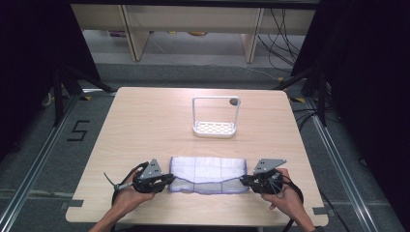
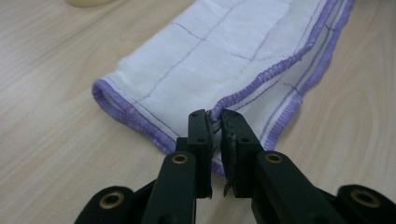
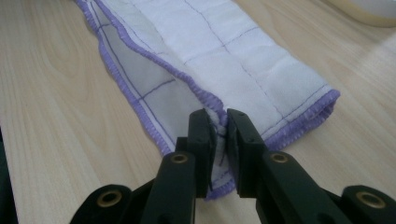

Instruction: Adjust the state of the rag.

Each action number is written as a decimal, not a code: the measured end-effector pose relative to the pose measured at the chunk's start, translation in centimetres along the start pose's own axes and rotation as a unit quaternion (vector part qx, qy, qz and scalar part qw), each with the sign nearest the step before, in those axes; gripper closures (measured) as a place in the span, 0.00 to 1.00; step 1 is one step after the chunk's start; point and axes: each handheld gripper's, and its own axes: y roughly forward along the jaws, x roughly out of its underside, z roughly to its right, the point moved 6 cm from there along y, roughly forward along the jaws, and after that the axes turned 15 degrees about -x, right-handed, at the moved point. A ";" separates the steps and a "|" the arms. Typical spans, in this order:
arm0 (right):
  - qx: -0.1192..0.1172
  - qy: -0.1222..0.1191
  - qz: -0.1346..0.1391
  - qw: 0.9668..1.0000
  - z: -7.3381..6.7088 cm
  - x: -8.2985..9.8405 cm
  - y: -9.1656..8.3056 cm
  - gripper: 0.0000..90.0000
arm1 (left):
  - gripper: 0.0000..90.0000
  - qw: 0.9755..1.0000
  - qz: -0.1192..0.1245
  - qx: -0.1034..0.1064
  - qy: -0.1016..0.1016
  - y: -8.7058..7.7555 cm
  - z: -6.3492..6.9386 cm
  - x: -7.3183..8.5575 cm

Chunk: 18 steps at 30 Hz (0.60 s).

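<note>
Left tool (image 1: 170, 180): jaws nearly closed, pinching the purple-stitched edge of the folded white cloth (image 1: 209, 174) at its left end. Right tool (image 1: 244, 180): jaws nearly closed, pinching the same hem at the right end. The cloth lies flat on the bench (image 1: 145, 121), lower centre of the high view, well apart from the white rack (image 1: 215, 128) above it.

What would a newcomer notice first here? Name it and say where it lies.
The white cloth with purple stitched edges, folded into a long strip at the near edge of the wooden table. The left gripper and right gripper each pinch one end of it. Behind it, mid-table, stands a white rack with a tall handle frame.
</note>
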 end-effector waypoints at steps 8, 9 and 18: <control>-0.010 0.009 -0.013 1.000 -0.8 1.6 -0.3 0.75 | 0.85 1.000 -0.006 0.018 0.011 -0.8 1.1 0.7; -0.011 0.018 -0.008 1.000 -1.0 1.7 -0.7 0.70 | 0.80 1.000 0.000 0.028 0.006 -1.0 1.3 0.7; 0.062 0.095 0.078 0.990 2.1 -0.4 -2.3 0.54 | 0.53 0.997 0.030 -0.014 -0.069 -1.1 -3.5 -3.6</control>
